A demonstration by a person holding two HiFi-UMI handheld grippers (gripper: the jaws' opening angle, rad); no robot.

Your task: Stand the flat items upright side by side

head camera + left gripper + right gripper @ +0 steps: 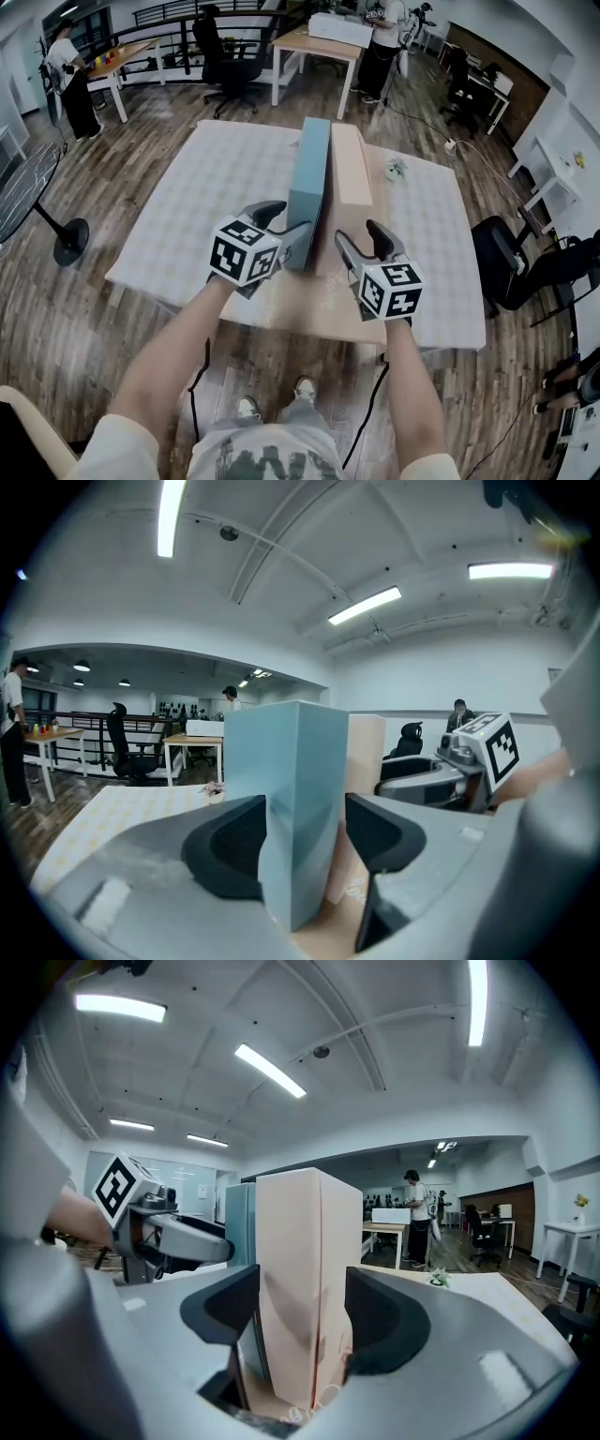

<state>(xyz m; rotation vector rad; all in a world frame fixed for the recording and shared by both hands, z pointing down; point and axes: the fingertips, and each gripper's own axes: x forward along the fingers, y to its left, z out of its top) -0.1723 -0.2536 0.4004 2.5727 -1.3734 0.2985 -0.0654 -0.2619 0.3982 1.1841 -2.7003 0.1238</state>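
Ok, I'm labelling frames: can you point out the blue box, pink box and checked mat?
blue box (309, 187), head view, middle of its top side.
pink box (351, 164), head view, middle of its top side.
checked mat (216, 187), head view, bare left part.

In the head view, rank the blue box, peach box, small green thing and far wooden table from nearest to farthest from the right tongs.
1. peach box, between the right tongs.
2. blue box, just left of it.
3. small green thing, on the cloth, ahead and right.
4. wooden table, across the room, beyond the cloth.
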